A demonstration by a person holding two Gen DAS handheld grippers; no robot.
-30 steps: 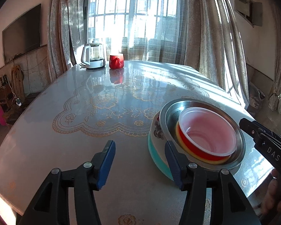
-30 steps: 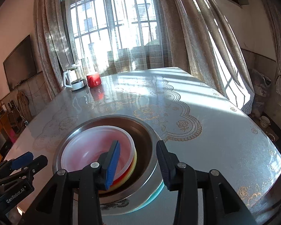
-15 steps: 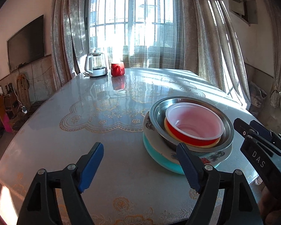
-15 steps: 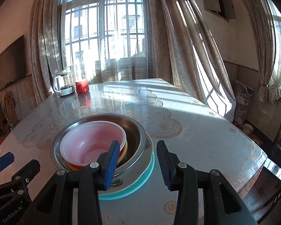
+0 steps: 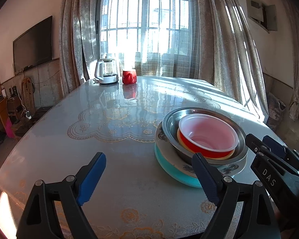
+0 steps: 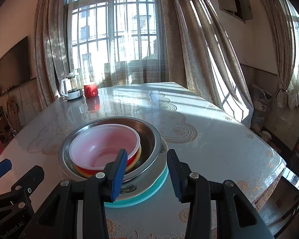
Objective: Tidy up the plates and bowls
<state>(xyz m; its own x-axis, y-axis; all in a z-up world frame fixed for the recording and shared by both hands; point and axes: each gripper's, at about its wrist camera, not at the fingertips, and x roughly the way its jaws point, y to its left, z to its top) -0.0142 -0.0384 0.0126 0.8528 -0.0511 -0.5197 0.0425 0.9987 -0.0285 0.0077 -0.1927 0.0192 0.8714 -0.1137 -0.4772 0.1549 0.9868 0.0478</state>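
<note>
One stack stands on the table's right part: a teal plate at the bottom, a floral plate on it, then a steel bowl holding a yellow bowl and a red bowl with a pale inside. My left gripper hovers left of the stack, its jaws opening wide with only bare table between them. My right gripper stands open just before the stack's near rim, with the steel bowl and teal plate beyond its pads, untouched.
A glass kettle and a red mug stand at the far end of the glossy lace-patterned table. The table's right edge drops off close to the stack. Curtains and a window lie behind.
My left gripper's jaws have spread much wider. Both grippers have drawn back from the stack, which now sits farther off in both views.
</note>
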